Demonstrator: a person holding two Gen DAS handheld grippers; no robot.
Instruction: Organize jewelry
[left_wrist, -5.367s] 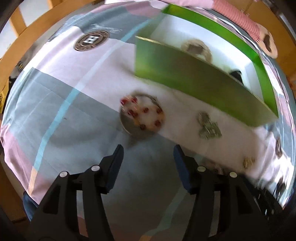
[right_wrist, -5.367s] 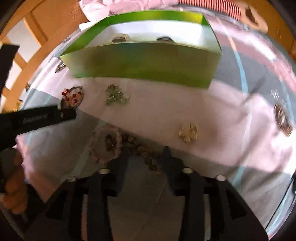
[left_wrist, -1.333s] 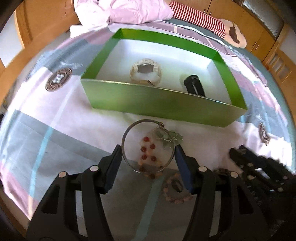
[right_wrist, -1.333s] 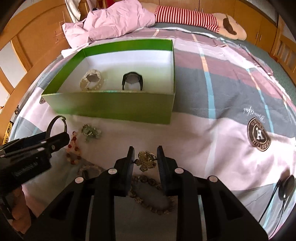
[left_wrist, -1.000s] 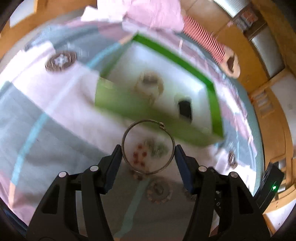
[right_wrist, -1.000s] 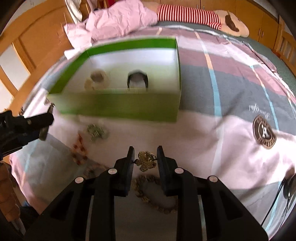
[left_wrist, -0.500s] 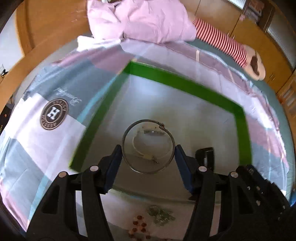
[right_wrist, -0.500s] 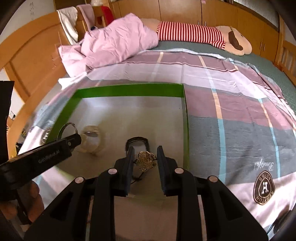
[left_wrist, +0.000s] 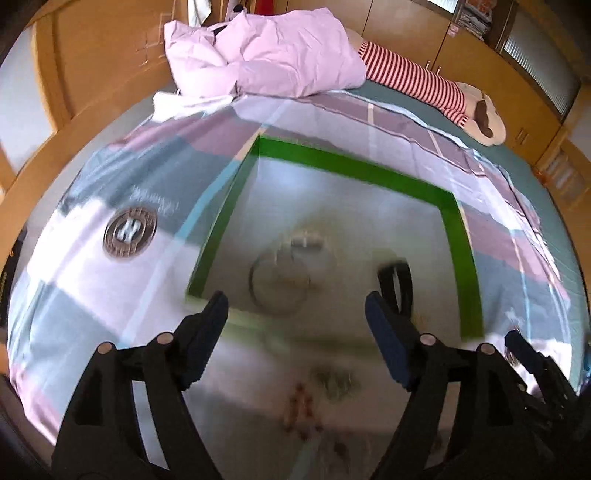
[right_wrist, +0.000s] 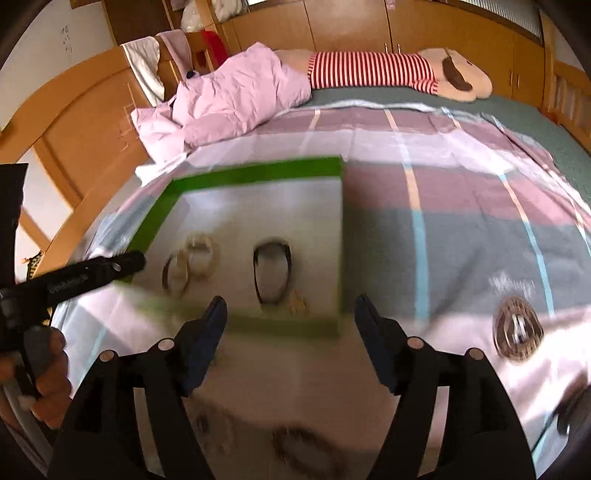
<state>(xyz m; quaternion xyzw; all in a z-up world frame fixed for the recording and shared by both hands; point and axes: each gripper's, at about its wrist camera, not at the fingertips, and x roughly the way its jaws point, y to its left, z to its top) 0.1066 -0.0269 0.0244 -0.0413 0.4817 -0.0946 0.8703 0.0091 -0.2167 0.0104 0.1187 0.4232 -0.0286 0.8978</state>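
**Ring and brooch dropped into the box**

Half a second ago the left hand-held gripper (left_wrist: 295, 317) clamped the wire ring and the right one pinched the gold brooch above the box; now both jaws are opening with nothing between them. The ring (left_wrist: 279, 286) lies on the white floor of the green box (left_wrist: 354, 170), overlapping the pale bracelet (left_wrist: 304, 243), probably because it was let go right over it. To its right sits the black band (left_wrist: 397, 284), and just beside that the brooch (right_wrist: 297, 304), close to the near wall. Releasing from above likely spared both pieces any dragging across the cardboard.

The right hand-held gripper (right_wrist: 290, 314) also stands wide over the near wall. Blurred pieces remain on the bed (right_wrist: 461, 236) in front of the box: red beads (left_wrist: 301, 404) and a greenish cluster (left_wrist: 334, 380), so I judge the sorting partly done, with more pickups to come.
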